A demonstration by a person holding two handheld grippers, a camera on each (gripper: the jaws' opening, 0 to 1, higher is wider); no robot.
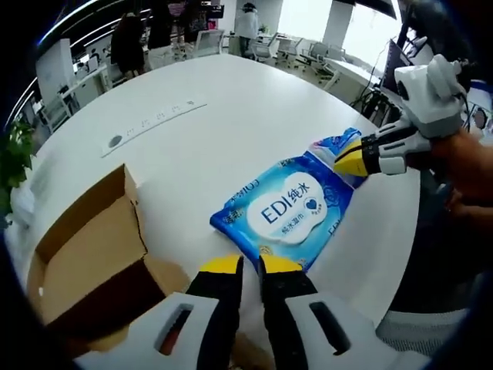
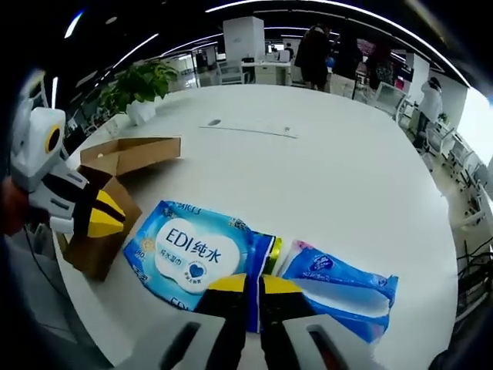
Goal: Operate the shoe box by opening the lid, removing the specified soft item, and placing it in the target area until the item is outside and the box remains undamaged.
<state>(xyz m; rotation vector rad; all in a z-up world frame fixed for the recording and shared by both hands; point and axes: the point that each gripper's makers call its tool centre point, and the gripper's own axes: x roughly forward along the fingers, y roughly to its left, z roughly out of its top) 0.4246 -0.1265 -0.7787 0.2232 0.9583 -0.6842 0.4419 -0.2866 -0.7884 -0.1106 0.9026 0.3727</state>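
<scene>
Currently, my entries:
Left tool (image 1: pixel 250 266): yellow-tipped jaws nearly together, a narrow slit between them, nothing held; I see it hovering just short of the wipes pack's near edge.
Right tool (image 2: pixel 254 284): jaws clamped on the wipes pack (image 2: pixel 196 253) at its seam with the second blue pack (image 2: pixel 339 281); in the left gripper view it comes in from the right (image 1: pixel 347 158), gripping the far end.
Wipes pack (image 1: pixel 289 208): blue, soft, flat on the white tabletop (image 1: pixel 231 116), outside the box, directly ahead of my left tool.
Shoe box (image 1: pixel 88 258): brown cardboard, lid open, left of my left tool, apart from the pack.
Beyond: office desks, potted plant (image 2: pixel 139 81).
</scene>
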